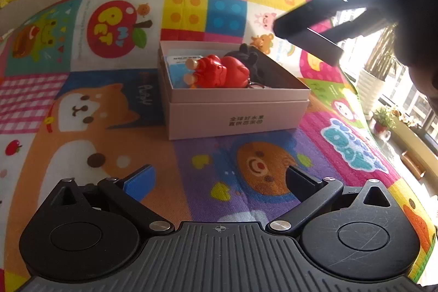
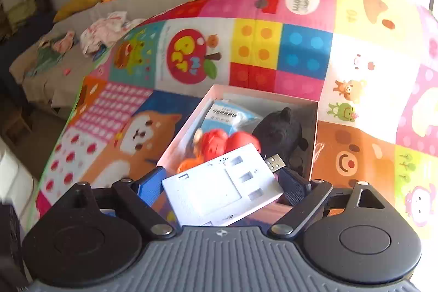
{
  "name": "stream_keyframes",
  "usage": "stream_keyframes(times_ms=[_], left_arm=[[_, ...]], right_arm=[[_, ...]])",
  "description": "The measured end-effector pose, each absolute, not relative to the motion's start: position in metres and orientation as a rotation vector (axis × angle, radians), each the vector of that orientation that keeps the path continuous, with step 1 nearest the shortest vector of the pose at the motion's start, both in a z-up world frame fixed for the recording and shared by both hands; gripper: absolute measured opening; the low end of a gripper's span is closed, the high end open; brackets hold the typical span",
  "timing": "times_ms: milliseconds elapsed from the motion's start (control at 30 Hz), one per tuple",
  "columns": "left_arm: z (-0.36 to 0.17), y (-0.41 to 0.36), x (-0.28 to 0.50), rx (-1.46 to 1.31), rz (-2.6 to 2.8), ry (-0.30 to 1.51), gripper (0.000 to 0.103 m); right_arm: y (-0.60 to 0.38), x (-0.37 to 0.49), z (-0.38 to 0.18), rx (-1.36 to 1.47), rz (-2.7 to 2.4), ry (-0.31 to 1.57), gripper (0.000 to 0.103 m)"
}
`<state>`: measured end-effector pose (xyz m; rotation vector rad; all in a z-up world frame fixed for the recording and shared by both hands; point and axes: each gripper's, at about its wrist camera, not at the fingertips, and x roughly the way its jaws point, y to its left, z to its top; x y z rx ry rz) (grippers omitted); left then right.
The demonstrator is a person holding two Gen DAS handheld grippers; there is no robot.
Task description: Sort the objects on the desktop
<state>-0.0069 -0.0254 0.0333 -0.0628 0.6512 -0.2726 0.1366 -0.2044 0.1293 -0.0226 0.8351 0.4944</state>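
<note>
Above the colourful cartoon-print play mat (image 2: 273, 45), the right gripper (image 2: 223, 186) carries a flat white plastic charger with a folding USB plug (image 2: 221, 190), its blue and black fingers clamped on the device's two sides. It hangs just short of the open pale pink cardboard box (image 1: 235, 114), near that box's front edge.

Sorting looks well advanced. Already inside the box lie a glossy red toy figure (image 1: 219, 71), a black soft toy (image 1: 247, 56) and a blue-and-white packet (image 1: 178, 64). From these views, no loose items show on the mat around the box, though the fisheye edges hide some of the surface.

Lower down, the left gripper (image 1: 219, 182) hovers over the mat in front of the box with its jaws apart and nothing between them.

What is left, by my judgement: lowering the charger among the toys and letting go.
</note>
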Motion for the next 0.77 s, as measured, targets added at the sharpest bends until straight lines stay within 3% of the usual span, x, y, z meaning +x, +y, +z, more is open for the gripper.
stream_keyframes(times_ms=[200,400,533,600,767], left_arm=[[0.031,-0.039,0.001,-0.026,-0.331,0.637,0.103],[0.023,-0.021,0.012,-0.073,-0.266,0.667,0.103],[0.019,-0.015,0.017,-0.092,-0.242,0.684,0.103],[0.017,-0.015,0.017,-0.098,-0.245,0.685,0.103],[0.014,-0.019,0.016,-0.094,-0.245,0.688,0.103]], right_arm=[[-0.172,0.254,0.098,0.194,0.407,0.958,0.089],[-0.149,0.308,0.061,0.224,0.301,0.967,0.089],[-0.154,0.322,0.049,0.219,0.278,0.996,0.093],[-0.163,0.316,0.053,0.24,0.298,0.973,0.099],[-0.193,0.277,0.072,0.291,0.378,0.913,0.099]])
